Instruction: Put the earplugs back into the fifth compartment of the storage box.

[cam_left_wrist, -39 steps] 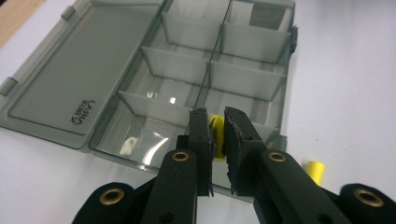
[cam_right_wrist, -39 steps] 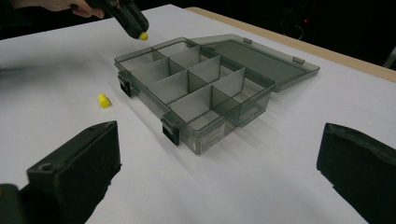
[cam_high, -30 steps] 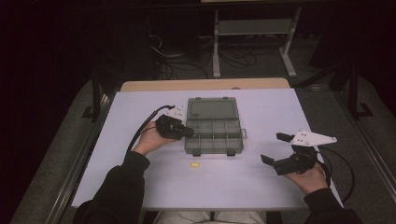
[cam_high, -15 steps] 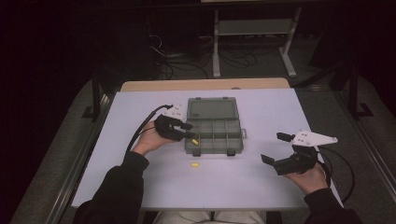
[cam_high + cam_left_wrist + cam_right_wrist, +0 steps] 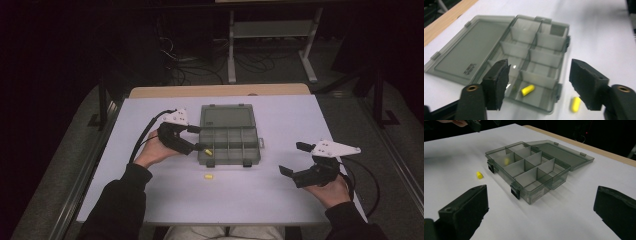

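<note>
Smoke-grey plastic organiser box (image 5: 229,145) sits mid-table, lid flat open toward 12 o'clock. Left gripper (image 5: 200,139) hovers at the box's 9 o'clock edge; jaws have just been opening, now apart, nothing between them. One yellow earplug (image 5: 527,89) lies in the near-left compartment below them. Second yellow earplug (image 5: 208,177) rests on the white table (image 5: 280,200) at the box's 7 o'clock. Right gripper (image 5: 294,159) at 4 o'clock, jaws wide, empty.
</note>
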{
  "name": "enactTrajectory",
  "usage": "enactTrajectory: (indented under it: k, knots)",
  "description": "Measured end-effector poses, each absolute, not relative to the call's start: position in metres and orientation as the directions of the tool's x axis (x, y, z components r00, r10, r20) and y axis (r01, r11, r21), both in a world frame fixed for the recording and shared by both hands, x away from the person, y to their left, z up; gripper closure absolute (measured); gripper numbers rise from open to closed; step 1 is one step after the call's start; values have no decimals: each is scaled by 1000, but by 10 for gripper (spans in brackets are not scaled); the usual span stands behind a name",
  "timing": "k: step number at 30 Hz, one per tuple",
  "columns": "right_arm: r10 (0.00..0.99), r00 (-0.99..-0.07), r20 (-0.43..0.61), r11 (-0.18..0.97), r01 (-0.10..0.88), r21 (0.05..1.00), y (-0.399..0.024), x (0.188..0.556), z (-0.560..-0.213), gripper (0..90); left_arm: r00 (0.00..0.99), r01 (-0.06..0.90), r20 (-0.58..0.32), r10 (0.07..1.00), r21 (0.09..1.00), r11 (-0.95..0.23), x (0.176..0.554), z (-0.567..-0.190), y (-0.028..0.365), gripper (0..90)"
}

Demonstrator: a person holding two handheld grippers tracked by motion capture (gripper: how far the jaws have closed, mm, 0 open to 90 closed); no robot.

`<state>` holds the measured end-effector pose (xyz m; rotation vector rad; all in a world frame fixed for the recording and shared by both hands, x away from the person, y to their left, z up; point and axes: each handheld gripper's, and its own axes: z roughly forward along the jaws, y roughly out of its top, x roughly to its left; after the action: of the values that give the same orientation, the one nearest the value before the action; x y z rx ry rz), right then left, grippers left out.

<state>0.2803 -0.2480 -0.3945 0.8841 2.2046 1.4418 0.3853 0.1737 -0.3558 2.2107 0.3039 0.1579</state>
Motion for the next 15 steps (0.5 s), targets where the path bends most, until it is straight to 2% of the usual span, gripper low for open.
enactTrajectory:
  k: [4, 11, 15]
  knots:
    - [673, -738, 39, 285, 307, 908, -248, 280, -395, 0, 965, 153, 8, 262, 795, -588, 380, -353, 172, 234]
    - [676, -736, 39, 284, 310, 907, -248, 281, -395, 0, 970, 157, -11, 241, 787, -596, 371, -354, 164, 0]
    - [676, -736, 39, 283, 309, 908, -248, 281, -395, 0, 977, 129, 8, 215, 778, -615, 361, -360, 160, 0]
